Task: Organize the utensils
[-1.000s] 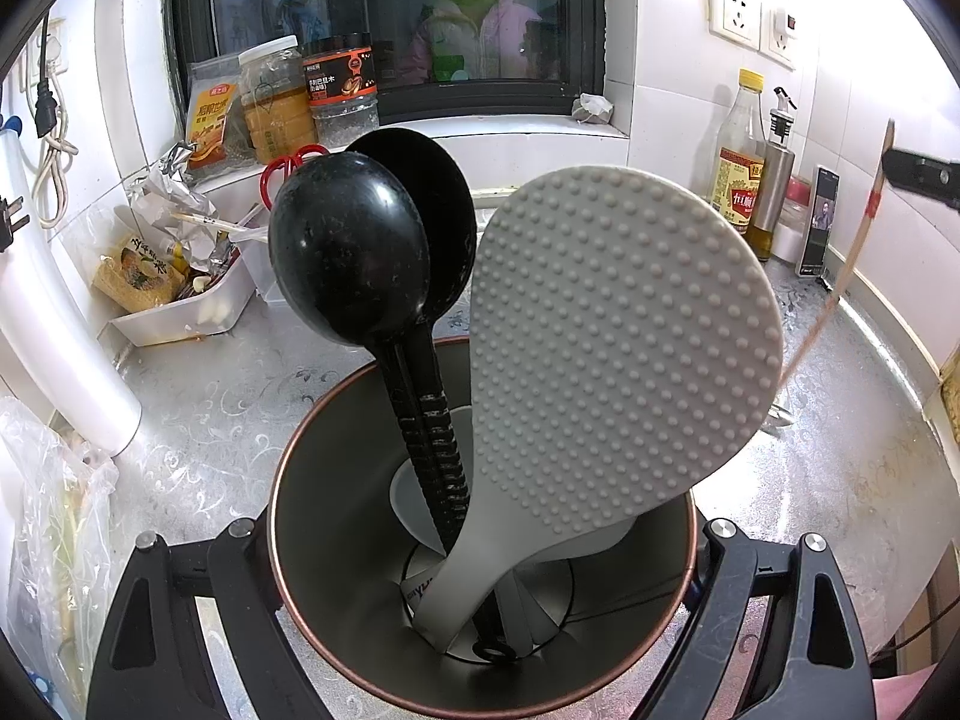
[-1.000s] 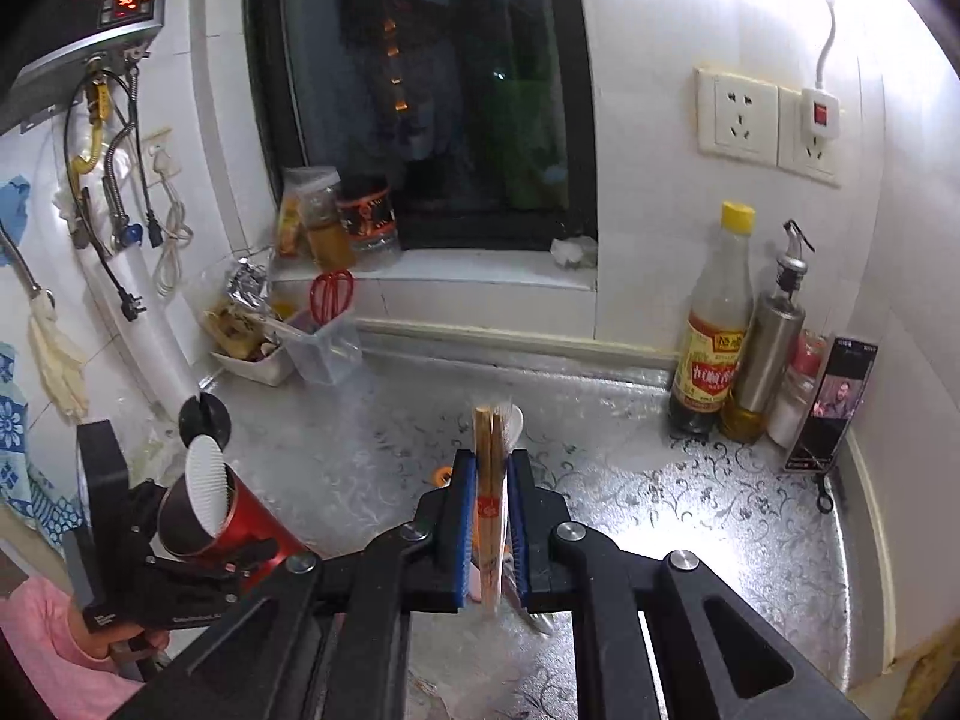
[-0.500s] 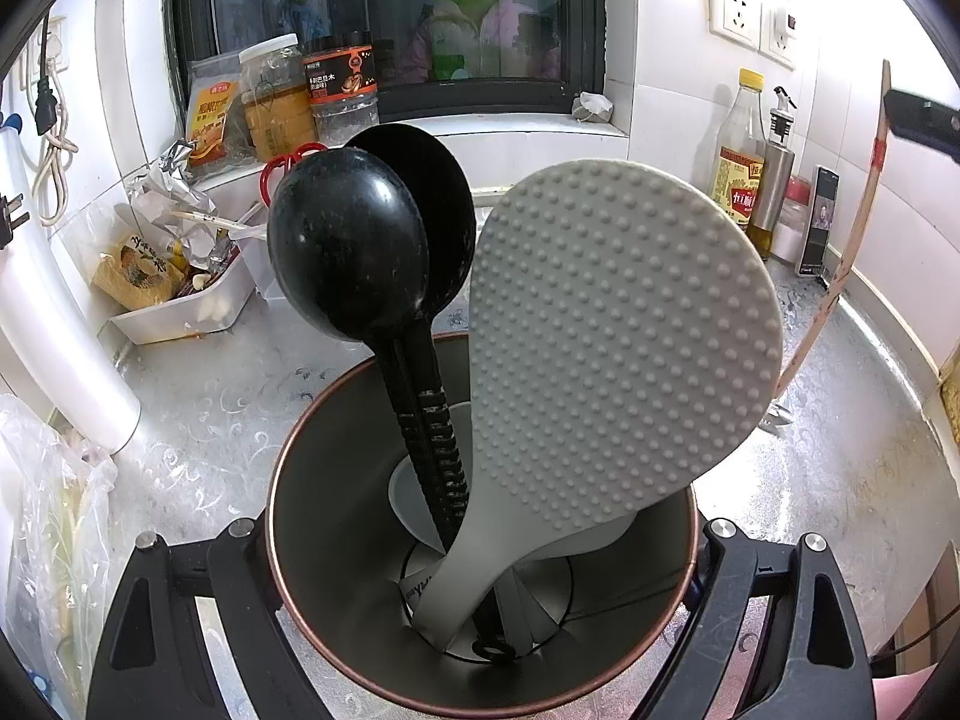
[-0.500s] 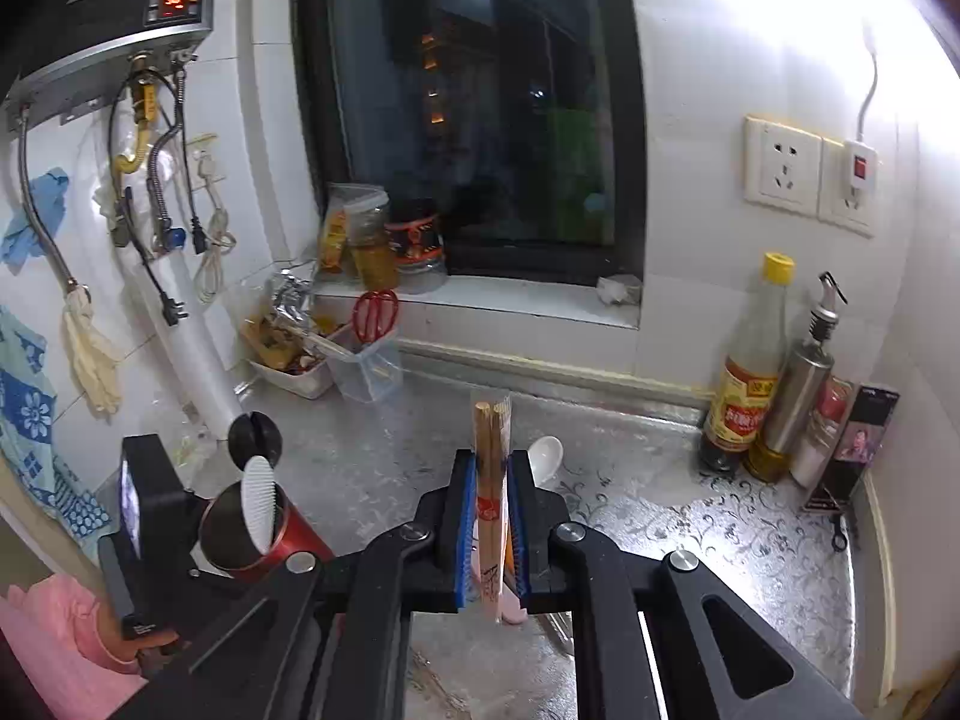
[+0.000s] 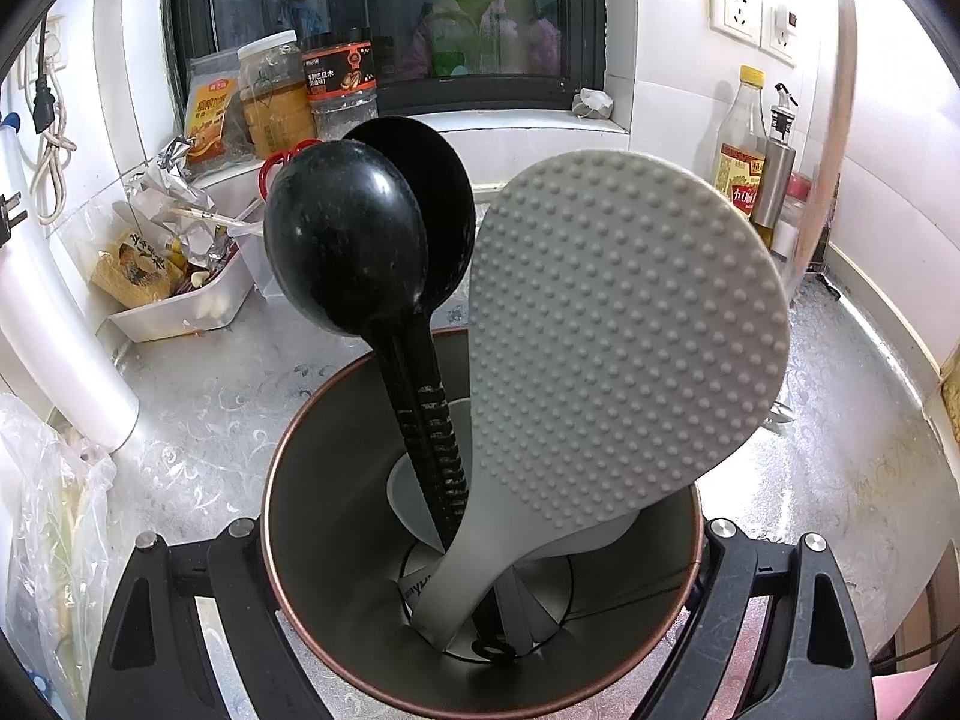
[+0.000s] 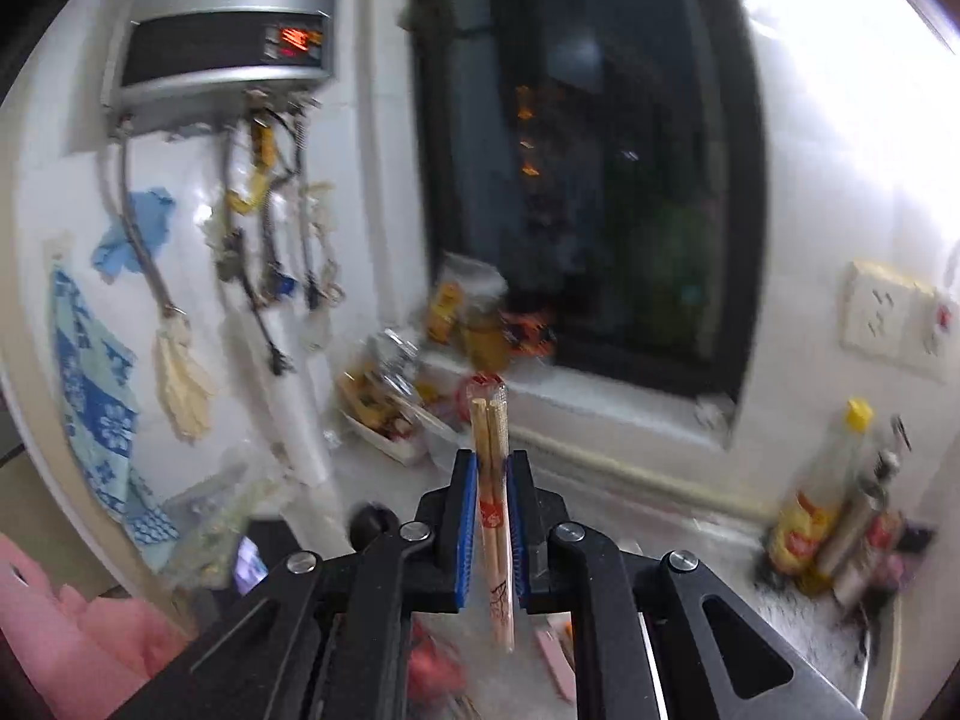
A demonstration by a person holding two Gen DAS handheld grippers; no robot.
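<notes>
Between the blue pads of my right gripper (image 6: 493,525) a wrapped pair of chopsticks (image 6: 493,480) stood pinched, nearly upright, tips hanging below the jaws. My left gripper (image 5: 480,546) was clamped on the sides of the metal-lined cup (image 5: 324,516), held out over the patterned counter (image 5: 204,372). Inside it two black ladles (image 5: 348,246) and a grey dimpled rice paddle (image 5: 624,324) already leaned, their heads fanning wide over the mouth.

I judged the trouble lay there. The open part of the mouth was small, mostly at the left, so chopsticks lowered carelessly could strike the paddle's broad face or the ladle bowls and glance out onto the counter. The slick wrapper might also let the pair slide through my pads. The right wrist view was blurred, so I could not aim from it. A knock on the top-heavy load could tilt the cup in my grip.
</notes>
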